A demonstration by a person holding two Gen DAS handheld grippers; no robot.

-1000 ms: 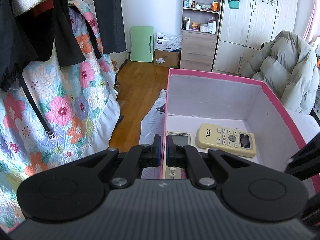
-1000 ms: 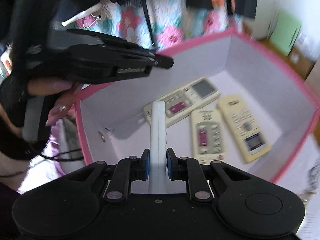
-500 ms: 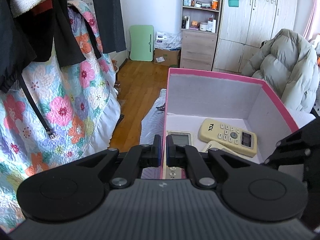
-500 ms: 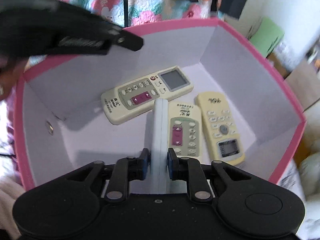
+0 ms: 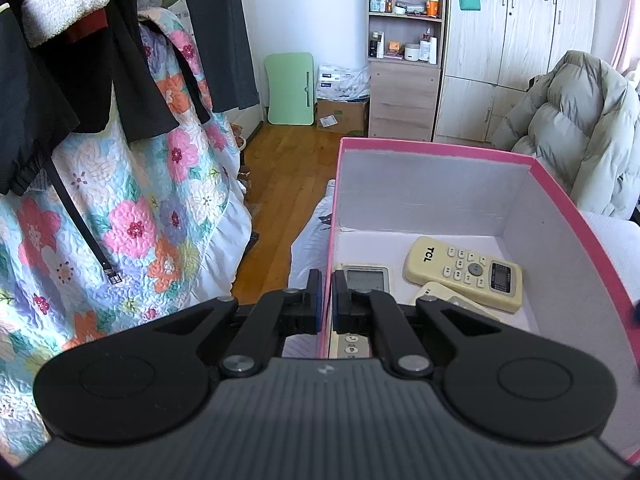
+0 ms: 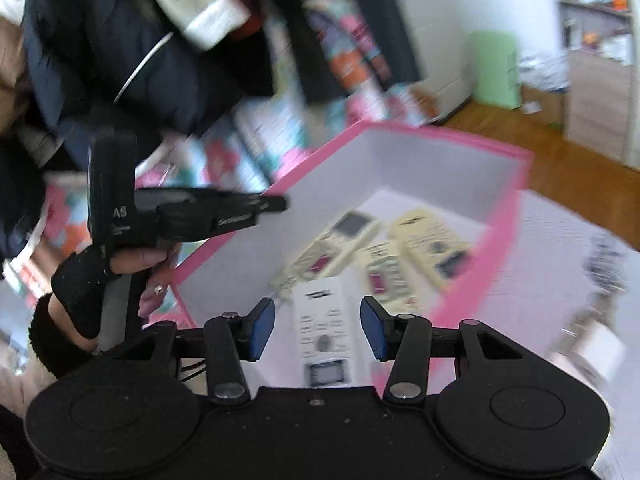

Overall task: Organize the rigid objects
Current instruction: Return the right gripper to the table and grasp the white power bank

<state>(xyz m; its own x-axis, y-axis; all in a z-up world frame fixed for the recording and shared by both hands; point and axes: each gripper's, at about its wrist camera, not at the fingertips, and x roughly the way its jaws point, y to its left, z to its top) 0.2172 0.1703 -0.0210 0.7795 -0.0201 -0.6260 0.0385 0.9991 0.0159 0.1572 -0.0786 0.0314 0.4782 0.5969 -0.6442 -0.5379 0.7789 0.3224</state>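
Note:
My left gripper is shut on the left wall of the pink box and holds it still. Inside lie a yellowed TCL remote, a remote with a grey screen and a third remote that is half hidden. In the blurred right wrist view my right gripper hangs over the near end of the box. Its jaws are opening, and a white remote lies face up between them with a gap on each side. The left gripper shows there too, held by a gloved hand.
A floral quilt and dark hanging clothes are close on the left. Wooden floor runs to a shelf unit and wardrobe. A grey puffy jacket lies behind the box on the right.
The right gripper drew back and rose, and its jaws parted from the white remote, which went from edge-on to face up. The left gripper has kept its grip and place.

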